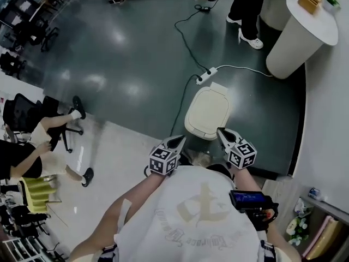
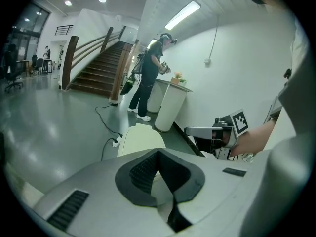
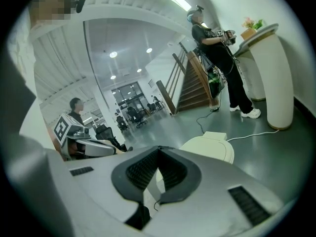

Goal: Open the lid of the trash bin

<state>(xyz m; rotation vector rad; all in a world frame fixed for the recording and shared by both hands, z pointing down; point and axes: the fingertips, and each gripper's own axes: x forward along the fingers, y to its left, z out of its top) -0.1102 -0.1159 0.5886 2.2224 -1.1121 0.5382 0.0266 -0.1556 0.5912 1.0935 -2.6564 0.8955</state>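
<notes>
The trash bin stands on the dark floor just in front of me, its cream lid (image 1: 207,111) down. My left gripper (image 1: 180,140) is held near the lid's front left edge, above it, jaws together and empty. My right gripper (image 1: 221,131) hovers over the lid's front right edge, also shut with nothing in it. In the left gripper view the lid (image 2: 140,138) lies beyond the closed jaws (image 2: 158,152), and the right gripper (image 2: 197,131) shows to the right. The right gripper view has the lid (image 3: 210,147) past its own closed jaws (image 3: 159,149).
A power strip with cables (image 1: 206,75) lies on the floor just behind the bin. A white rounded counter (image 1: 297,31) stands at the back right, with a person (image 1: 248,10) beside it. Another person sits on a chair (image 1: 32,146) at the left. Stairs (image 2: 94,68) rise further off.
</notes>
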